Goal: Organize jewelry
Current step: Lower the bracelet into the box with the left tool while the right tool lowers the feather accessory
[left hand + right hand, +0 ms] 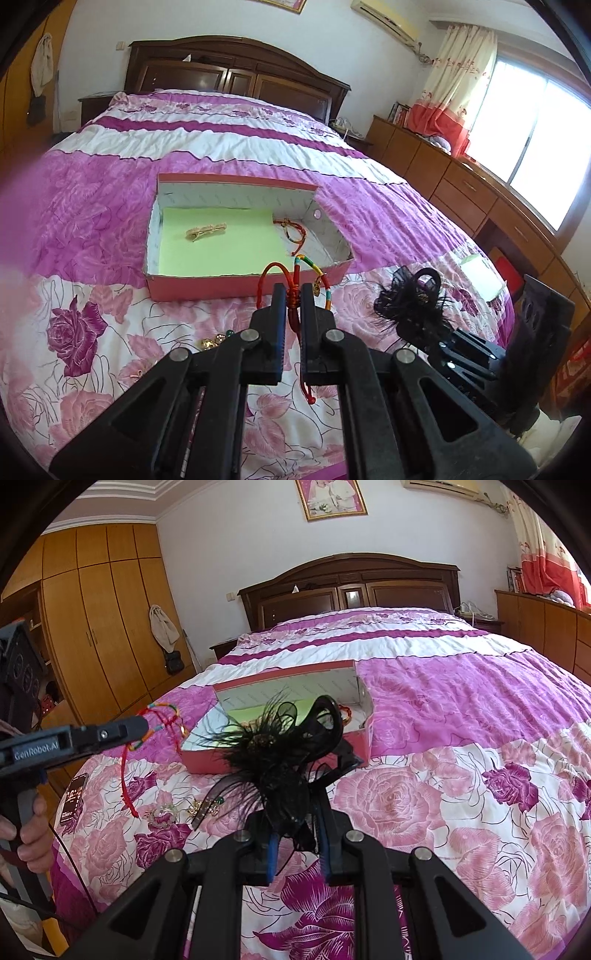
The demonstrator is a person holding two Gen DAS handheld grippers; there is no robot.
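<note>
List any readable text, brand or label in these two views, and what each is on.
"GenRobot.AI": on the side of the left hand-held gripper, right wrist view.
Phone on the bedspread: screen lit, text too small to read.
Framed picture on the wall: no legible words.
Box and air conditioner: no readable marking.

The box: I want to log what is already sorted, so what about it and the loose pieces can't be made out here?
- Box interior, right wrist view: mostly hidden behind the black feather clip.
- Loose pieces on the bed, right wrist view: too small to identify.
- Same pieces, left wrist view: mostly hidden by the left hand-held gripper.
- Phone screen: unreadable.
</note>
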